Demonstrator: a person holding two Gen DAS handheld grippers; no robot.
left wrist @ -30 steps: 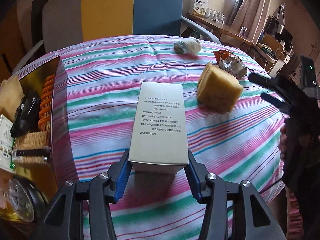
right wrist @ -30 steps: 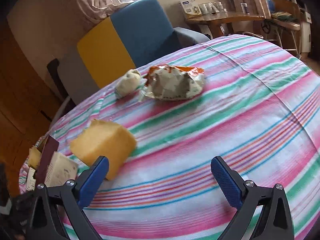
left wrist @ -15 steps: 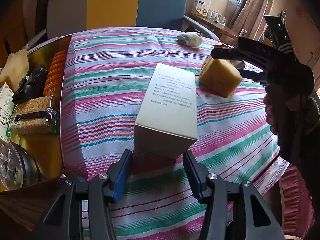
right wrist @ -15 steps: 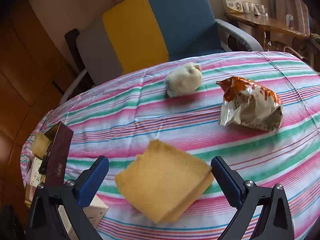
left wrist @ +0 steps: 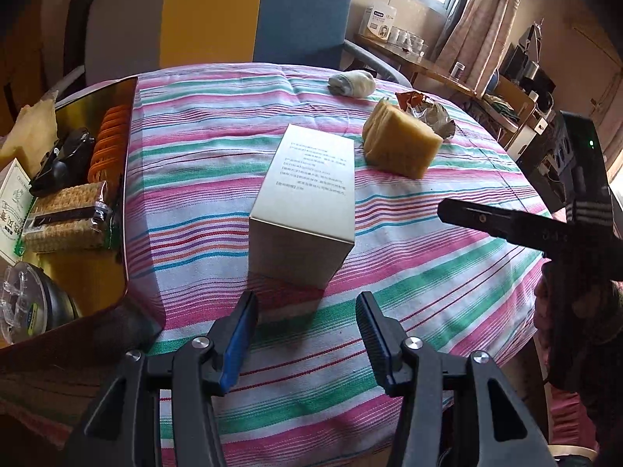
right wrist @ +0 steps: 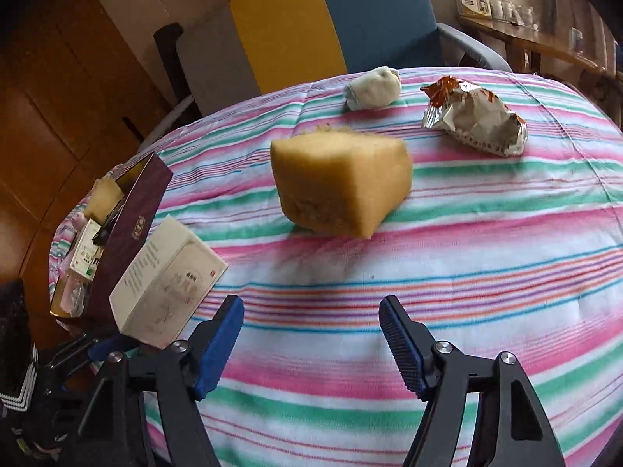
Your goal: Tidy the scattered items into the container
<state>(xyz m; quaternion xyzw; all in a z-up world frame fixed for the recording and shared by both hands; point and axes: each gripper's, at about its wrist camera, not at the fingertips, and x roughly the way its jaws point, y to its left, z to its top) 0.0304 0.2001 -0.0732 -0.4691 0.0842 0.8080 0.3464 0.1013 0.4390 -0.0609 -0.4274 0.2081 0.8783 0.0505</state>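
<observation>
A grey-white carton [left wrist: 307,202] lies on the striped tablecloth just beyond my left gripper [left wrist: 305,334], which is open and empty. It also shows in the right wrist view [right wrist: 167,284]. A yellow sponge block [right wrist: 342,183] sits ahead of my right gripper [right wrist: 311,344], which is open and empty; the sponge also shows in the left wrist view [left wrist: 403,142]. A rolled sock [right wrist: 373,87] and a crumpled snack bag [right wrist: 477,116] lie farther back. The maroon container [left wrist: 128,179] stands at the table's left with several items inside.
A blue, yellow and grey chair [left wrist: 241,11] stands behind the table. A wooden side table [left wrist: 428,62] with cups is at the back right. The table edge [left wrist: 537,272] drops off at the right, by the right gripper's body [left wrist: 545,229].
My left gripper has let go of the carton and backed away from it. My right gripper has swung left toward the sponge, then drawn back a little.
</observation>
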